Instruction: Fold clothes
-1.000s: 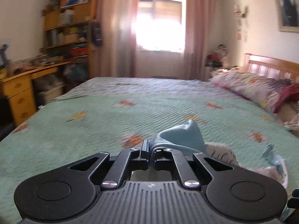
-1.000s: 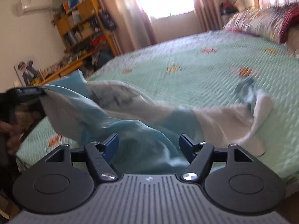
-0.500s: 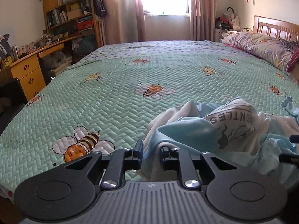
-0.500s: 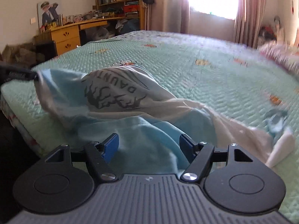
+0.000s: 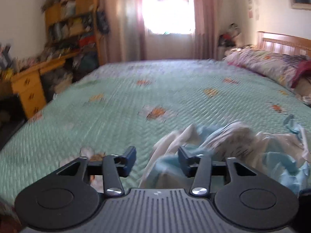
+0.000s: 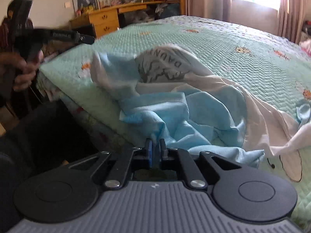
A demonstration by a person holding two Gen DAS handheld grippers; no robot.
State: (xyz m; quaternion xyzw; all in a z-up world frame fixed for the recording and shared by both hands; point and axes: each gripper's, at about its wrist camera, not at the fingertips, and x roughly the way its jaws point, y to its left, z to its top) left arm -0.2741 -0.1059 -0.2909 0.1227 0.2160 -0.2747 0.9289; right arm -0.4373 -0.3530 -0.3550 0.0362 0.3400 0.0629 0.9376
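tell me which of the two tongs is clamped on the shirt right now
The right tongs: its jaws pinch a blue fold of the shirt. The left tongs stand wide open, gripping nothing.

Pale blue-and-white shirt (grey print), mint bee-patterned quilt

A crumpled garment, light blue and white with a dark print, lies bunched near the bed's edge.
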